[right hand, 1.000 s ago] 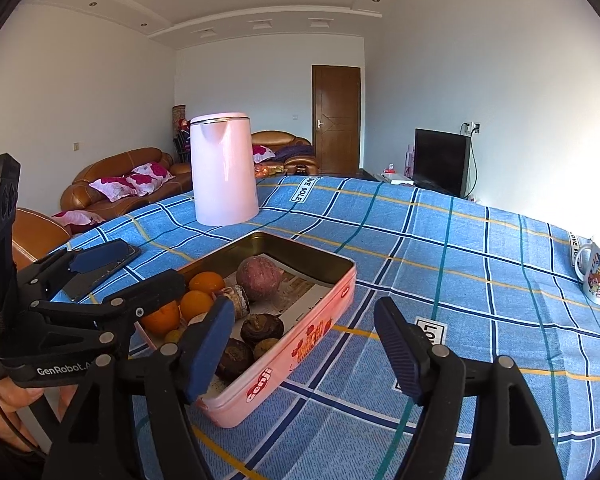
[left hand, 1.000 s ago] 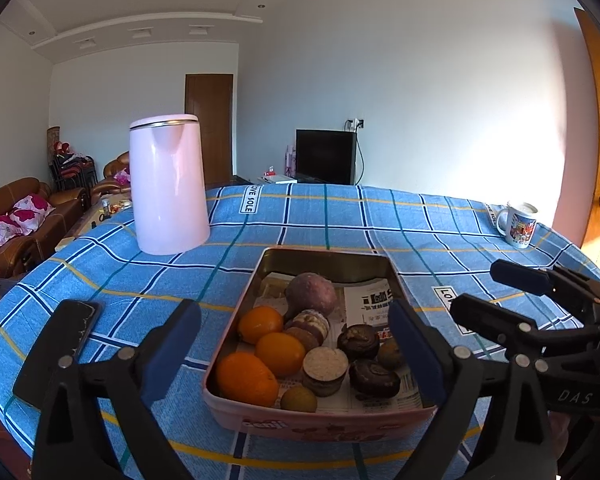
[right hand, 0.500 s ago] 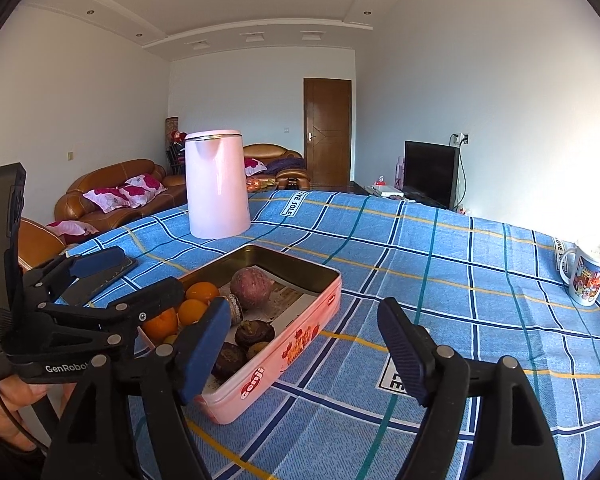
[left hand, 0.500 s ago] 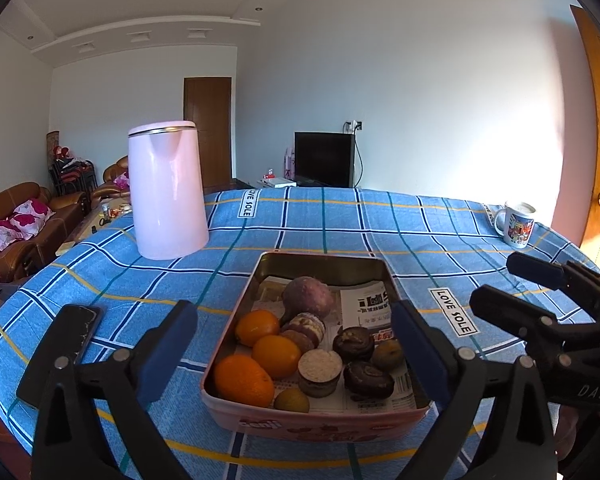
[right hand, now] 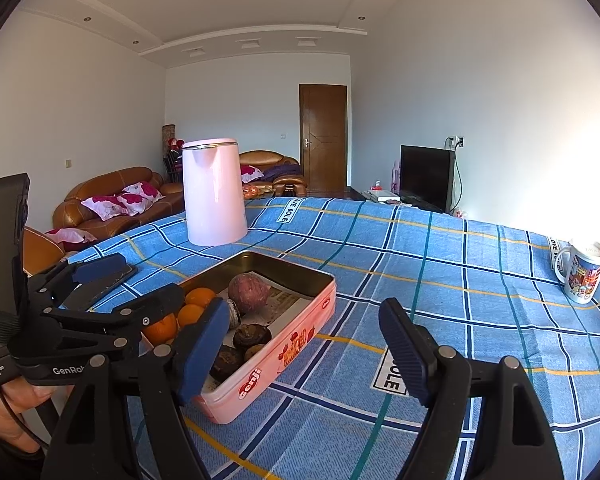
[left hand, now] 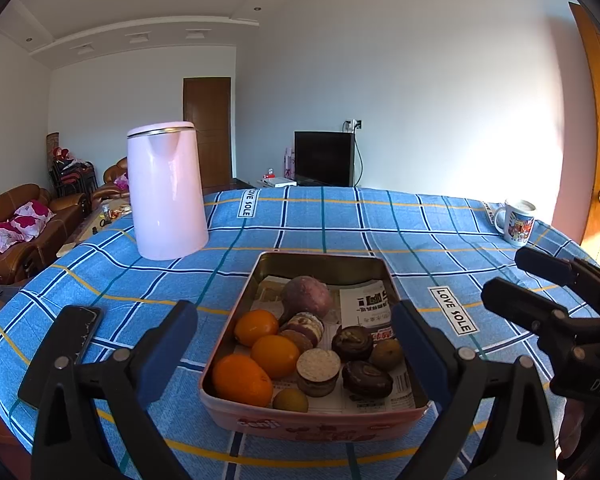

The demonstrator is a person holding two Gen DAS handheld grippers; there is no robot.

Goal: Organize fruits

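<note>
While both tools hover low over the table (left hand: pixel 340 220), which is covered in a blue checked cloth, the left hand-held gripper (left hand: pixel 296 344) stands spread wide with nothing between its blue pads; seen through its own camera, its fingers frame the near end of a pink tin (left hand: pixel 320 424) without touching it. The right hand-held gripper (right hand: pixel 304 344) is likewise released and grasps nothing, and it hangs over bare cloth just beside the tin's long side, its left finger (right hand: pixel 202 344) overlapping the tin's near corner in its own view.

Lined with printed paper (left hand: pixel 366 304), the tin lies open on the table and holds all the fruit. Three oranges (left hand: pixel 242 380) sit in a row along its left side. A purple, rounded fruit (left hand: pixel 306 296) rests toward the far end, touching the middle pieces. Several dark brown, wrinkled fruits (left hand: pixel 352 342) fill the right and centre, one of them showing a pale cut face (left hand: pixel 318 364). Two small yellow-green fruits (left hand: pixel 290 400) lie near the front rim and the right side.

Beyond the tin a pale pink kettle (left hand: pixel 164 192) stands upright. A printed mug (left hand: pixel 516 220) sits far off near the table's right edge. A dark phone (left hand: pixel 80 332) lies flat on the cloth to the left, well apart from the tin.
</note>
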